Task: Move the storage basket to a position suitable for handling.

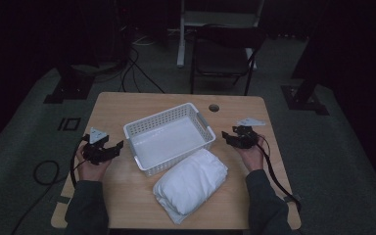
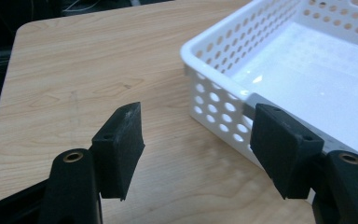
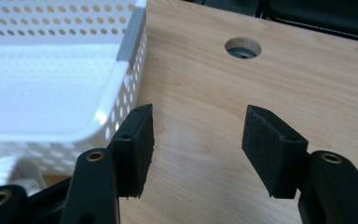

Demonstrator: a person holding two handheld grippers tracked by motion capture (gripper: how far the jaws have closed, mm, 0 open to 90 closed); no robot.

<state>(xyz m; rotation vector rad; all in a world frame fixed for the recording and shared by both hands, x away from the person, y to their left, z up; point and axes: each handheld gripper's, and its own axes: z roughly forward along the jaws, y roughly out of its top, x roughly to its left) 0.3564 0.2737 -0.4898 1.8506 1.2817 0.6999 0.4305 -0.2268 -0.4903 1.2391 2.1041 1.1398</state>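
A white perforated basket [image 1: 169, 137] stands empty in the middle of the wooden table [image 1: 127, 105]. A folded white cloth [image 1: 191, 183] lies just in front of it, toward the person. My left gripper [image 1: 118, 146] is held left of the basket, open, with nothing between its jaws. In the left gripper view the basket [image 2: 279, 60] is at the right, close to the right fingertip [image 2: 279, 140]. My right gripper [image 1: 226, 136] is held right of the basket, open and empty. In the right gripper view the basket [image 3: 51, 84] fills the left side, with a bit of the cloth [image 3: 4, 170] below it.
A round cable hole [image 1: 214, 107] sits near the table's far edge, also seen as the hole [image 3: 243, 48] in the right gripper view. A dark chair [image 1: 223, 54] stands beyond the table. Cables trail on the floor at the left.
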